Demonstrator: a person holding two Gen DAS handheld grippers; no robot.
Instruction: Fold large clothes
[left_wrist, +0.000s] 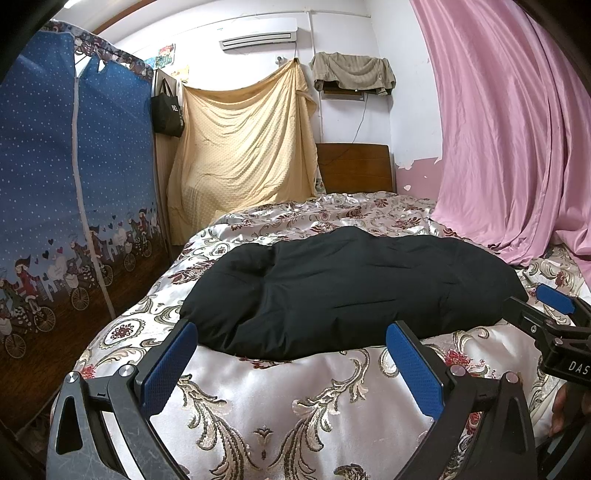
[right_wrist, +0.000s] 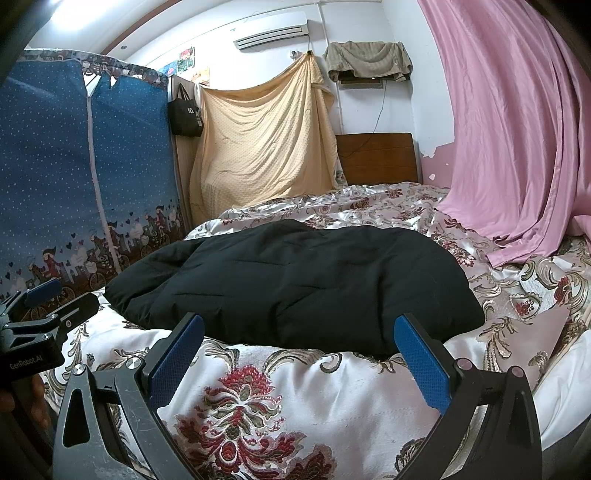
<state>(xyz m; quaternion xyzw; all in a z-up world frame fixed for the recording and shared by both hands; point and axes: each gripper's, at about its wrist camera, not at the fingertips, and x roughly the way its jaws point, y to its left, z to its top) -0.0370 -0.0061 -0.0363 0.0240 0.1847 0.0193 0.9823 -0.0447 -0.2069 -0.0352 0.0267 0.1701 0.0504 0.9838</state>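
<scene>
From the left wrist camera, the left gripper (left_wrist: 291, 354) is hovering over the near edge of the bed, its blue-padded fingers (left_wrist: 168, 369) spread wide with nothing between them. The black padded garment (left_wrist: 343, 284) is lying folded in a thick bundle across the floral bedspread (left_wrist: 295, 410), just beyond the fingertips, its near hem sitting between and slightly past the two pads without touching them. At the right edge the right gripper (left_wrist: 550, 306) is showing, one blue pad near the garment's right end; its opening is hard to judge from here. A blue wardrobe cover (left_wrist: 74, 177) is standing on the left, and a pink curtain (left_wrist: 517, 129) is hanging on the right.

From the right wrist camera, the right gripper (right_wrist: 299, 350) is likewise being held wide apart and empty above the bedspread (right_wrist: 258, 406). The garment (right_wrist: 295, 284) is lying just ahead of it, the near edge level with the fingertips, the bundle stretching far left to right. The left gripper (right_wrist: 48, 295) is appearing at the left edge, close to the garment's left end.
</scene>
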